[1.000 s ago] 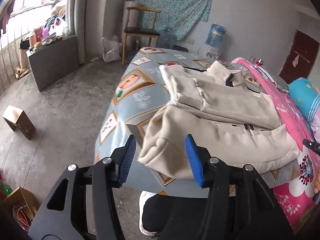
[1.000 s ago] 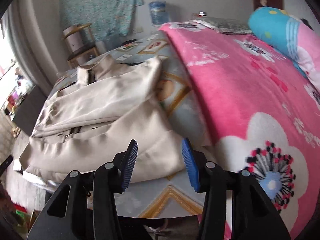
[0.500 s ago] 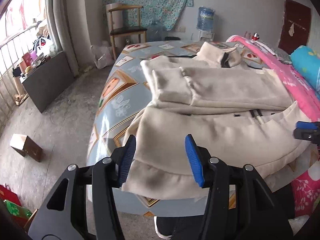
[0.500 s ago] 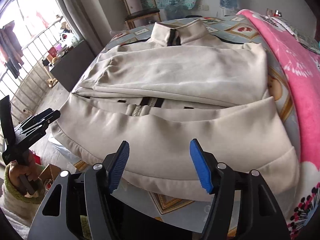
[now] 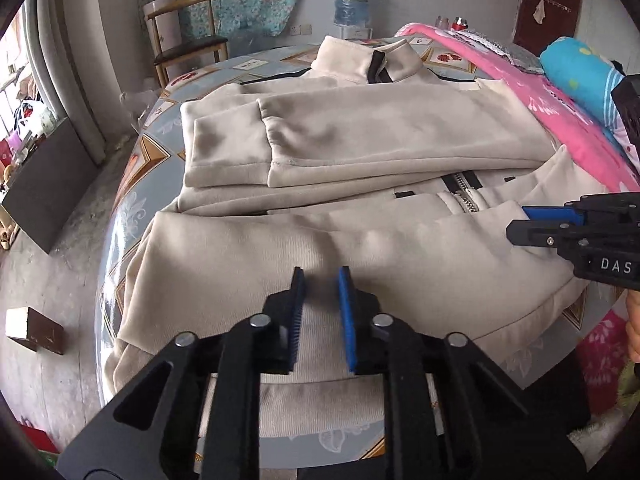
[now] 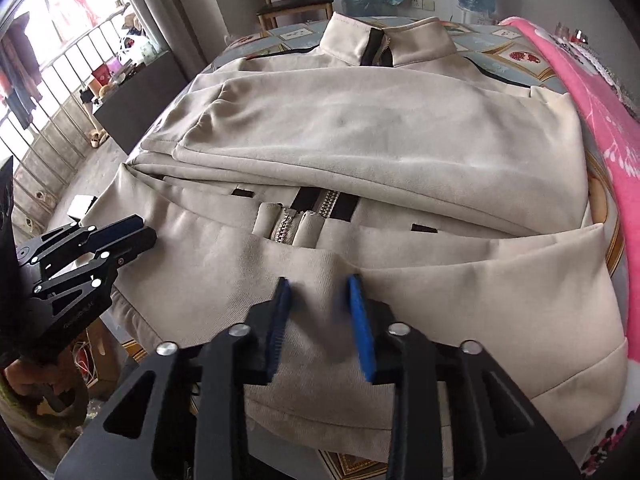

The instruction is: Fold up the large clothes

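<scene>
A bed (image 5: 132, 184) with a patterned grey-blue sheet carries a large beige jacket (image 5: 380, 136), which lies flat with its collar far from the cameras, its sleeves folded across the chest and its bottom hem at the near edge. A pink blanket (image 5: 560, 116) lies just beside the jacket on the right side. The left gripper (image 5: 322, 280) has its jaws narrow and pinches a fold of the hem, and the right gripper (image 6: 318, 288) is closing on the hem cloth, which bunches up between its blue pads (image 6: 362, 328).

Black hand-held gripper (image 5: 322, 276), blue ribbed pads (image 5: 346, 312), silver screws.
</scene>
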`<state>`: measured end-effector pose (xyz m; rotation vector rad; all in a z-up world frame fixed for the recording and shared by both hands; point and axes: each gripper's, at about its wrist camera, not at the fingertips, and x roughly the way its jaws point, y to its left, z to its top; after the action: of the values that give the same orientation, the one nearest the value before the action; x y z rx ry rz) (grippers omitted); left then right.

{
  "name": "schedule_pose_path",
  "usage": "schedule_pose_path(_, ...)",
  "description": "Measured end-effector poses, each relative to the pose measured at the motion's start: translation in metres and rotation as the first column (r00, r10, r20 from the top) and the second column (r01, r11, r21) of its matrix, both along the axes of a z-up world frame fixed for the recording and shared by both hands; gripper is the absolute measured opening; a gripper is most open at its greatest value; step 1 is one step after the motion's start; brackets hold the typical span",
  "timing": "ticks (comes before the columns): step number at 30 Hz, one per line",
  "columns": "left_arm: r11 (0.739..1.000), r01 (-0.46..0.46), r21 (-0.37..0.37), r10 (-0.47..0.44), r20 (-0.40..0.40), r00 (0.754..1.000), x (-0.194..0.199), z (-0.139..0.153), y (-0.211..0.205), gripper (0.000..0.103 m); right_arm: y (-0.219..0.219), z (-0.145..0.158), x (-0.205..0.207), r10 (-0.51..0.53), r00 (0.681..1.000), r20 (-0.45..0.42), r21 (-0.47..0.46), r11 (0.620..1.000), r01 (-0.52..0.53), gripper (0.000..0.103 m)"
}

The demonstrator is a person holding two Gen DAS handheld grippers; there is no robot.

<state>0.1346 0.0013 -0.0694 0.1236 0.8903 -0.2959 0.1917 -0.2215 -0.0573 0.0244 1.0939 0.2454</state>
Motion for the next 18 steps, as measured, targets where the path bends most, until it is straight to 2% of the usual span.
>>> schedule_pose_path(1,1.000,0.003,-0.003,-0.003,0.001,1.000,0.000,0.001,0.001,0.004,-0.001,0.000,0.000,-0.003,1.000,0.002,0.004,1.000,0.003,0.008)
schedule_pose_path(3,1.000,0.003,-0.015,-0.003,0.014,1.000,0.000,0.007,0.004,0.002,-0.002,0.005,0.000,-0.010,1.000,0.016,0.010,1.000,0.010,0.006)
schedule_pose_path(8,1.000,0.007,-0.029,-0.003,0.141,0.990,0.001,0.045,0.007,0.001,-0.005,0.043,0.002,-0.050,0.989,0.136,0.033,0.998,0.046,0.006)
schedule_pose_path(10,1.000,0.002,-0.029,0.003,0.162,0.987,0.008,0.050,0.007,0.001,-0.002,0.045,0.009,-0.056,0.986,0.160,0.018,0.998,0.053,0.006)
schedule_pose_path(15,0.999,0.012,0.036,-0.016,0.108,0.994,0.032,0.016,-0.003,0.001,0.000,0.009,0.030,-0.068,0.992,0.105,-0.017,0.997,0.070,0.006)
schedule_pose_path(17,0.998,0.020,0.062,-0.025,0.080,0.997,0.035,0.002,-0.006,0.002,-0.003,-0.003,0.029,-0.087,0.994,0.066,0.009,0.996,0.087,0.006)
schedule_pose_path(18,0.998,0.020,0.065,-0.026,0.092,0.995,0.033,-0.001,-0.007,0.002,-0.008,-0.003,0.027,-0.091,0.994,0.057,0.036,0.995,0.089,0.007)
